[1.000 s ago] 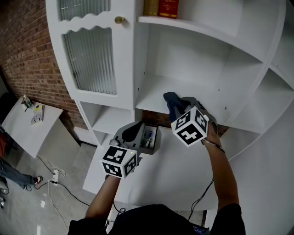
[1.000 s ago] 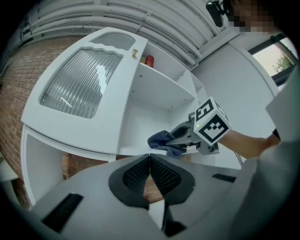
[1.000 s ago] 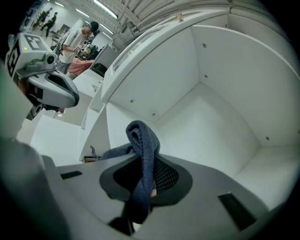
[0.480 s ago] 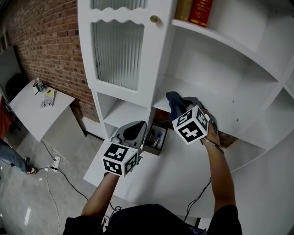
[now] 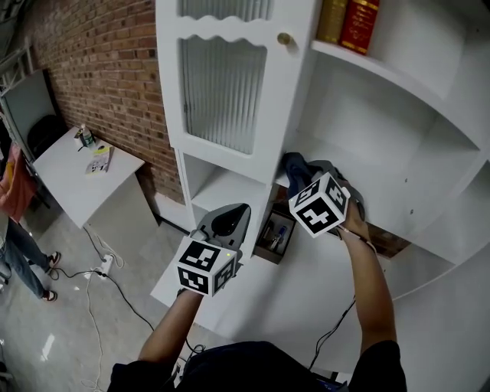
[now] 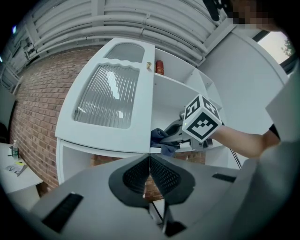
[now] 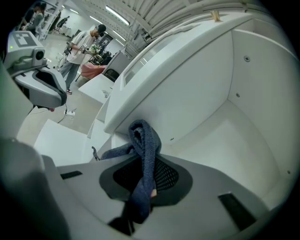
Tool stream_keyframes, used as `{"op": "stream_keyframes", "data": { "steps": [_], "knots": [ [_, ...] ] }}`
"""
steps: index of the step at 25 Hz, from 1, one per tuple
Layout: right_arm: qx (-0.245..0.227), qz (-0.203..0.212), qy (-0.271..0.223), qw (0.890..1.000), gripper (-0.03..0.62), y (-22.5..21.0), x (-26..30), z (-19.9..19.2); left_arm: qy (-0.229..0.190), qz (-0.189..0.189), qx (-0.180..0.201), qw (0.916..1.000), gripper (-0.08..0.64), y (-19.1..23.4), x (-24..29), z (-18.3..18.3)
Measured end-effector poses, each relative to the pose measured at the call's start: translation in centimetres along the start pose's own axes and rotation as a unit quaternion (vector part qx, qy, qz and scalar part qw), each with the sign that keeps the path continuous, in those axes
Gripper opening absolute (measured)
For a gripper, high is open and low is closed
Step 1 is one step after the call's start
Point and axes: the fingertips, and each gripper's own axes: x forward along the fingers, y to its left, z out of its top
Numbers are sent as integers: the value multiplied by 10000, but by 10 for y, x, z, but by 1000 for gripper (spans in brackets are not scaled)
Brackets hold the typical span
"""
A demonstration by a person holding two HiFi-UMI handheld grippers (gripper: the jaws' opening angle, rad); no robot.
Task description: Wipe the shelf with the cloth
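Pens point(image 5: 280, 228) in small box point(image 5: 268, 253) at table point(image 5: 306, 285) back edge. Right gripper point(image 7: 147, 180) clamping blue cloth point(image 7: 145, 140) at shelf point(image 7: 225, 136) front edge; left gripper point(image 6: 150, 176) closed, empty.

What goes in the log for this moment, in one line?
right claw: shut on cloth | cloth: at shelf front edge | left claw: shut, empty, off shelf

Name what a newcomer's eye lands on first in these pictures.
First, the dark blue cloth, clamped in the jaws of the right gripper at the front left of the white shelf. Then the left gripper, jaws together and empty, held lower, below the ribbed-glass door. Red books stand on the shelf above.
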Motion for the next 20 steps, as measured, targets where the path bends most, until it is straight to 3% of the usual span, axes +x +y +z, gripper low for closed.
{"op": "stream_keyframes", "data": {
  "steps": [8, 12, 20],
  "knots": [
    [91, 66, 65, 9999, 67, -1, 8, 7, 19, 160, 245, 9996, 17, 12, -6, 3],
    [133, 13, 68, 9999, 67, -3, 9, 7, -29, 204, 162, 9997, 17, 14, -7, 4],
    [378, -109, 259, 9989, 67, -13, 5, -11, -2, -51, 161, 9999, 17, -1, 3, -2]
  ]
}}
